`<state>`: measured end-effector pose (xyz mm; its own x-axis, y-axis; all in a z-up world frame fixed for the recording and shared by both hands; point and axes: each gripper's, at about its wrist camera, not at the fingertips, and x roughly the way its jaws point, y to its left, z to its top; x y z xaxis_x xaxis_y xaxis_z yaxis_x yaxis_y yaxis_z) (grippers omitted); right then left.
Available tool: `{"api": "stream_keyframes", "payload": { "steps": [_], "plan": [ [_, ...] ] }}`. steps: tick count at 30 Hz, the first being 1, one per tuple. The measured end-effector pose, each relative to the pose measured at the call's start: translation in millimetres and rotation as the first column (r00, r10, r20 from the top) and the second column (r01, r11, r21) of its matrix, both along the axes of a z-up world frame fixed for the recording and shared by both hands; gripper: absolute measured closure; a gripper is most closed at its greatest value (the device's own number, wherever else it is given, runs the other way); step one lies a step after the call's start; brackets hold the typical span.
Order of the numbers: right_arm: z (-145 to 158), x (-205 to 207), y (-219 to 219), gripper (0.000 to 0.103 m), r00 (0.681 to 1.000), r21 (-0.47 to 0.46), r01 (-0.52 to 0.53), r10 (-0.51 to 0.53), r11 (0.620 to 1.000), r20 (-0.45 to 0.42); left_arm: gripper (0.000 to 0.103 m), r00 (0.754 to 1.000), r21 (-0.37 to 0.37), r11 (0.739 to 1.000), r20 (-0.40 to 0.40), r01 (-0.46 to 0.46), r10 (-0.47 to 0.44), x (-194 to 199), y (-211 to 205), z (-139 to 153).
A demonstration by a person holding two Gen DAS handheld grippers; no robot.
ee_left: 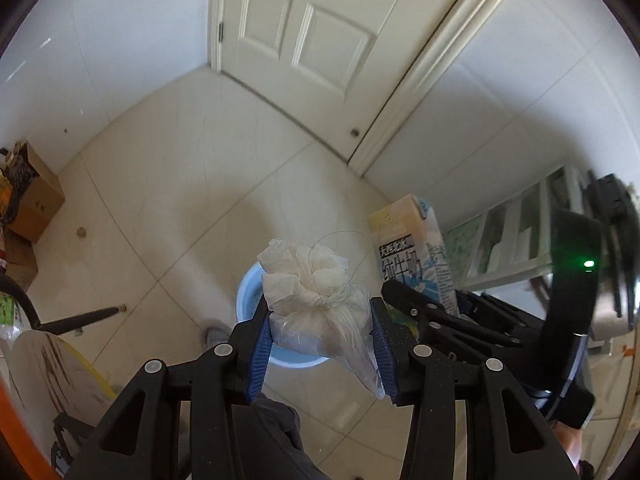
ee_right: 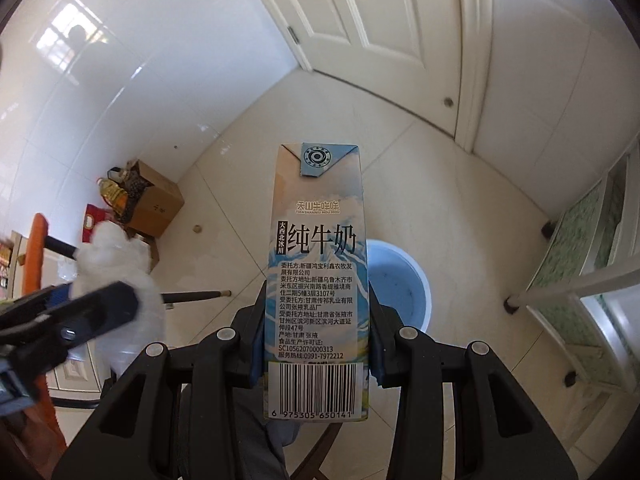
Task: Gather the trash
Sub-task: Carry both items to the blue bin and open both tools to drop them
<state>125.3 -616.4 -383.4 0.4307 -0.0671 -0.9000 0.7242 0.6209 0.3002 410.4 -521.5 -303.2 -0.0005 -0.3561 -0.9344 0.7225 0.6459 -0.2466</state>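
Note:
My left gripper [ee_left: 320, 332] is shut on a crumpled clear plastic bag [ee_left: 312, 292], held over the light blue trash bin [ee_left: 250, 292] on the floor below. My right gripper [ee_right: 318, 320] is shut on a tall milk carton [ee_right: 318, 264] with blue-and-white print and a barcode. In the right wrist view the blue bin [ee_right: 400, 280] shows just right of the carton. The carton [ee_left: 416, 248] and right gripper also show at the right of the left wrist view. The bag [ee_right: 120, 276] and the blurred left gripper [ee_right: 68, 320] appear at the left of the right wrist view.
A white panelled door [ee_left: 304, 32] stands ahead, with white tiled walls either side. An open cardboard box [ee_right: 156, 204] with clutter sits in the left corner. A white rack with green-patterned shelves [ee_right: 580, 264] stands at right. A dark stick [ee_right: 196, 296] lies on the tile floor.

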Motion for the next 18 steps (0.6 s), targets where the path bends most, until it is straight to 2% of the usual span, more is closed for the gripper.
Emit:
{"api": "stream_keyframes", "payload": {
  "steps": [4,7,9,10,11,14,16,18],
  "plan": [
    [-26.8,-1.2,-11.1,0.063,0.999,0.037,0.013,-0.012,0.999,-0.039,0.059,0.996,0.057,0.998,-0.084,-0.009,0.014,12.9,-26.4,-32.2],
    [-41.3,-1.9,-17.7,0.061,0.999,0.058,0.02,-0.018,0.998,-0.049,0.057,0.996,0.09,0.996,-0.094,-0.001,0.01,26.1,-48.4,-48.9],
    [-50.6,0.5,-22.7,0.061,0.998,0.068,0.027,-0.023,0.997,-0.061,0.051,0.995,0.117,0.993,-0.099,0.005,0.006,34.0,-64.9,-60.4],
    [-53.9,1.6,-25.5,0.061,0.997,0.07,0.036,-0.032,0.997,-0.064,0.044,0.996,0.135,0.991,-0.089,0.002,0.01,33.4,-66.7,-62.2],
    [-59.5,2.0,-30.4,0.058,0.997,0.074,0.045,-0.04,0.996,-0.069,0.037,0.997,0.148,0.989,-0.077,-0.007,0.019,32.8,-66.7,-61.9],
    [-69.7,-1.4,-35.7,0.039,0.996,0.096,0.06,-0.053,0.994,-0.07,0.023,0.998,0.157,0.987,-0.051,-0.022,0.03,44.9,-70.4,-61.4],
    [-70.4,-6.0,-37.2,0.032,0.996,0.086,0.068,-0.062,0.994,-0.069,0.021,0.999,0.16,0.987,-0.022,-0.024,0.028,46.3,-69.9,-54.0],
    [-67.3,-12.0,-36.2,0.015,0.994,0.079,0.092,-0.086,0.993,-0.066,0.019,1.0,0.167,0.985,0.007,-0.031,0.03,40.3,-72.0,-52.5]
  ]
}}
